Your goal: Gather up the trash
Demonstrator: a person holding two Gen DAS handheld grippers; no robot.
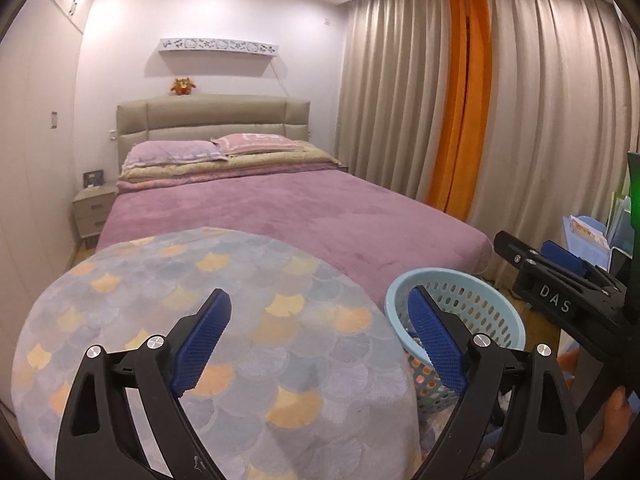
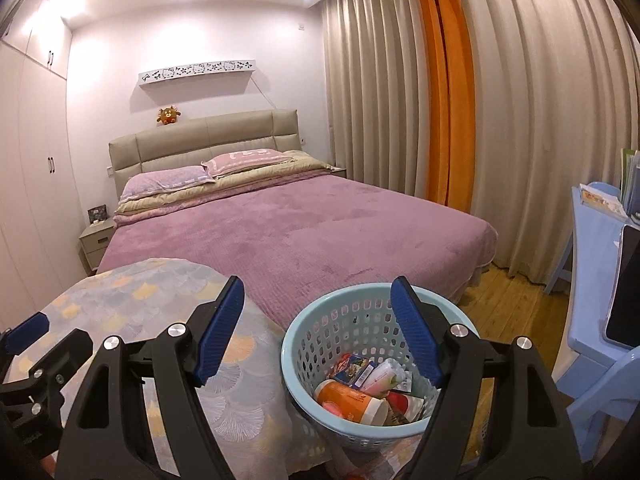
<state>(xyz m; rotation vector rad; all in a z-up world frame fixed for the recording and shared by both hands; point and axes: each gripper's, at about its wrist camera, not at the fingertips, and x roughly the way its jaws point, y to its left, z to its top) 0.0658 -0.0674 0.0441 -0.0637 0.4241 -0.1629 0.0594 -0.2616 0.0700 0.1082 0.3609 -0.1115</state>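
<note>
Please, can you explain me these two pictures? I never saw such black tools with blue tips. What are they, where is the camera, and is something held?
A person holds two hand tools, one in each hand. Each has a camera looking forward along its two blue-padded fingers. One picture comes from the left gripper, the other from the right gripper. Both are open and hold nothing. In front is a round surface with a patterned cloth; nothing lies on the part that shows. Beside it stands a light blue basket with trash inside: an orange container, a small packet and other wrappers. Behind is a bed.
</note>
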